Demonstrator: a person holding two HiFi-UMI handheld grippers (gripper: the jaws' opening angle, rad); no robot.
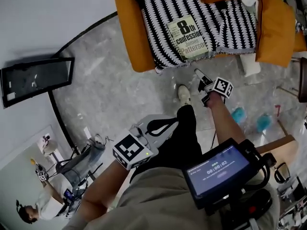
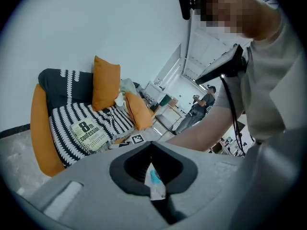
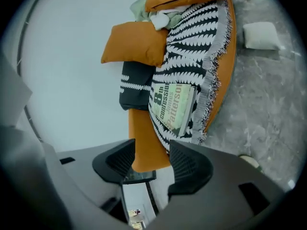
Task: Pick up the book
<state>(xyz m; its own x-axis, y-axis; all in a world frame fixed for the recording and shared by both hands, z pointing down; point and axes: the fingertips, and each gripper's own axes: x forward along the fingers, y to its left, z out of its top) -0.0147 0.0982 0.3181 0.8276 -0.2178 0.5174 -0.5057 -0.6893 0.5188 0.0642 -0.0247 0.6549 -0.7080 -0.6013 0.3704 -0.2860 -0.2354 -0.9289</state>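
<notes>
The book [image 1: 188,37], a pale green paperback with big black print, lies flat on a black-and-white striped blanket [image 1: 230,23] on the orange sofa [image 1: 127,28]. It also shows in the left gripper view as the book [image 2: 88,133] and in the right gripper view as the book [image 3: 172,107]. My right gripper [image 1: 200,86] hangs over the floor just in front of the sofa, short of the book. Its jaws stand open with nothing between them, right gripper [image 3: 152,162]. My left gripper [image 1: 165,125] is lower, near my legs and farther from the sofa. Its tips meet, left gripper [image 2: 151,143], with nothing held.
Orange cushions [image 2: 106,83] lean at the sofa's back. On the marble floor lie a white shoe [image 1: 183,94], two blue slippers [image 1: 238,114] and a white pillow [image 1: 249,63]. A dark framed panel [image 1: 36,78] stands at left. A screen [image 1: 218,171] hangs at my chest.
</notes>
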